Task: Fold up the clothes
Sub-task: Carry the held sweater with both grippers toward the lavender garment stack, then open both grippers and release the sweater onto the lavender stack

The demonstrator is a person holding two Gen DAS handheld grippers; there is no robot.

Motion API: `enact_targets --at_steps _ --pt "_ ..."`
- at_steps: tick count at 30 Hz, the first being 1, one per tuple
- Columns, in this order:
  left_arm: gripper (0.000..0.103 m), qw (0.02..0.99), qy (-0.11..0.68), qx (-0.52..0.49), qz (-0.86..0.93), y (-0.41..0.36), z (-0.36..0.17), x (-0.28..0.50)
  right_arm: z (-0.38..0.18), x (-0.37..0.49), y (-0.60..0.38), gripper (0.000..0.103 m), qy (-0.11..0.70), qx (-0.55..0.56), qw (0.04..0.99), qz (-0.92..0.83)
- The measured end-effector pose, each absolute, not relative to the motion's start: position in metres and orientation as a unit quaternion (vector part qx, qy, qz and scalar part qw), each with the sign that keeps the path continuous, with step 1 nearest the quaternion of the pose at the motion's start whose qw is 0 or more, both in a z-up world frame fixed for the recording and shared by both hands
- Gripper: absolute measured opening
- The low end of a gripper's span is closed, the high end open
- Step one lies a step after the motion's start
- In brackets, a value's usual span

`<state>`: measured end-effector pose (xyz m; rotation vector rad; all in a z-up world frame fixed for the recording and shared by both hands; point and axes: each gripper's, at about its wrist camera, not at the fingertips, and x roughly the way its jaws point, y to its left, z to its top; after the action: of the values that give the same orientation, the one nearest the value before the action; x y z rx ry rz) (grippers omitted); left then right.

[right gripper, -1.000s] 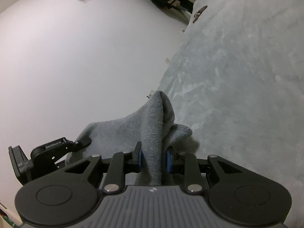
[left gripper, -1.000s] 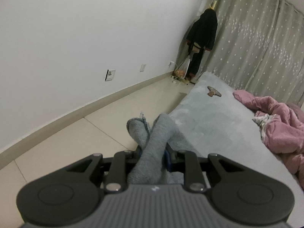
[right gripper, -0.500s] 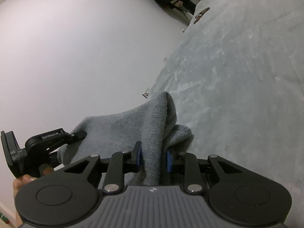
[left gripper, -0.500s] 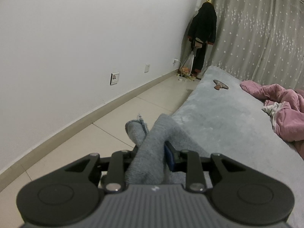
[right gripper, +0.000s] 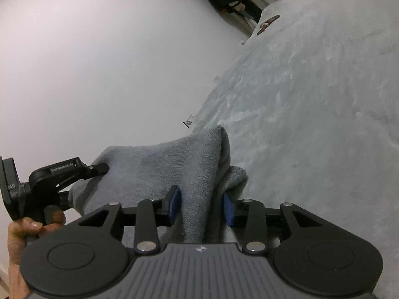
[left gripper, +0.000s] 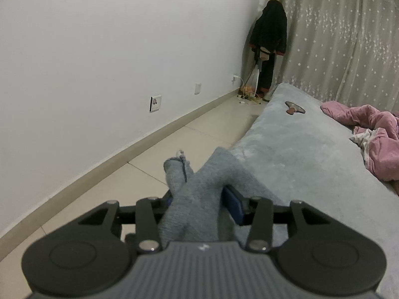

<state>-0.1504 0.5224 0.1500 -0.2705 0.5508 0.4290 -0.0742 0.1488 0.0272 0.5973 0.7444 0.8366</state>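
The room is lit softly and evenly, a dull indoor light with a cool grey cast and no visible lamp. The white wall (left gripper: 99,57) is brightest in the upper left of the left wrist view and fades toward the corners, where the fisheye leaves dark vignetting. Straight lines bow: the skirting board (left gripper: 139,147) curves across the frame, and the right wrist view is strongly tilted. Shadows are weak and diffuse; a faint one lies under the grey garment (right gripper: 174,169) at the bed's (right gripper: 311,124) edge. No hard glare, only a mild sheen on the floor tiles (left gripper: 199,137). The curtain (left gripper: 336,37) looks slightly soft and grainy. Both black tool bodies at the bottom read very dark.
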Motion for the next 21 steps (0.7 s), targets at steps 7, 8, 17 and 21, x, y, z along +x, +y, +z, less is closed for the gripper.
enact_targets --at_steps 7,8,17,21 --pt "0.038 0.932 0.268 -0.125 0.208 0.5199 0.1508 -0.1519 0.0291 -0.0763 0.1455 0.031 0.343 0.288 0.802 0.394" --pt "0.037 0.933 0.267 -0.123 0.208 0.5195 0.1510 -0.1522 0.0297 -0.0763 0.1460 0.030 0.342 0.286 0.804 0.395" --pt "0.043 0.933 0.268 -0.116 0.210 0.5164 0.1528 -0.1540 0.0276 -0.0767 0.1491 0.036 0.345 0.262 0.815 0.384" --pt "0.046 0.934 0.266 -0.108 0.213 0.5155 0.1547 -0.1581 0.0328 -0.0801 0.1534 0.041 0.337 0.231 0.832 0.375"
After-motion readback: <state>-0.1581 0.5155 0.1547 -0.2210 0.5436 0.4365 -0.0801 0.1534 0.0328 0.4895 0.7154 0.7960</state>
